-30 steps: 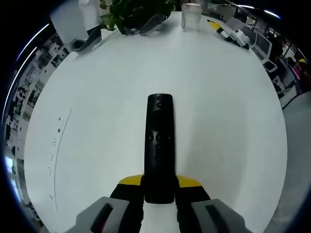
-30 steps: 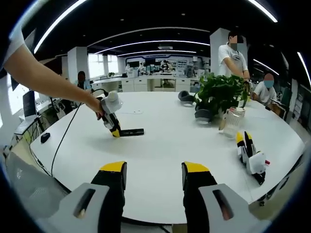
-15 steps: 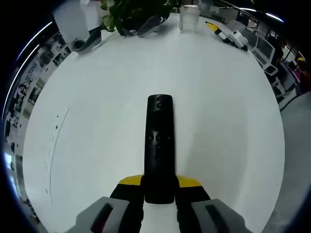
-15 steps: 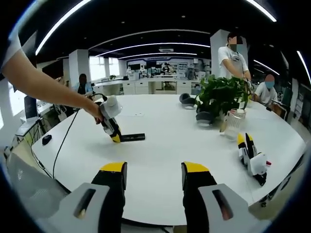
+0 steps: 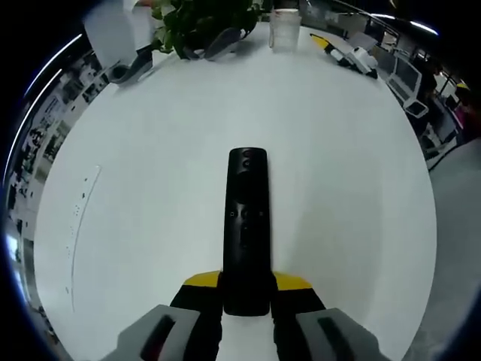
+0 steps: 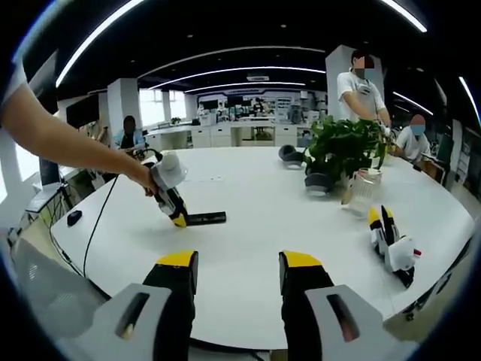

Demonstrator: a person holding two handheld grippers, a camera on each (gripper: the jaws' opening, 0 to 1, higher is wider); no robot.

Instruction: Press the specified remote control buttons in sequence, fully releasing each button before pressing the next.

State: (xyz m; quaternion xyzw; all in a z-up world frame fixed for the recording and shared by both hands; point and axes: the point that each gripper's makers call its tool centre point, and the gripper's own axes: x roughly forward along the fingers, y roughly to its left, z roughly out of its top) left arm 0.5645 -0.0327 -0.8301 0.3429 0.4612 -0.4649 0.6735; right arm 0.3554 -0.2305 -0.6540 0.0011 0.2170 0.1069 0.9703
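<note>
Well, the big white table (image 6: 255, 248) carries everything here, and the remote (image 5: 247, 226) lies out on its open middle, well apart from the plant (image 6: 342, 147) at the far side. Beside the plant stand a clear jar (image 6: 359, 189) and, nearer the table's edge, a spare gripper (image 6: 391, 244) lying idle.

The left gripper (image 5: 246, 297) has its yellow-tipped jaws clamped on the remote's near end, pinning it flat to the table. The right gripper (image 6: 234, 282) hangs off the table's near edge, jaws parted and holding nothing, well apart from the remote.

I'd say this is the bracing step: the remote is steadied, no button pressed yet. The next move calls for the right gripper to cross the table to the remote, bring one jaw tip down on the first named button, then lift fully clear before the next.

The remote's long axis runs straight out from the left gripper's jaws, its button face up, its far end with the small round button pointing toward the plant's side of the table.
</note>
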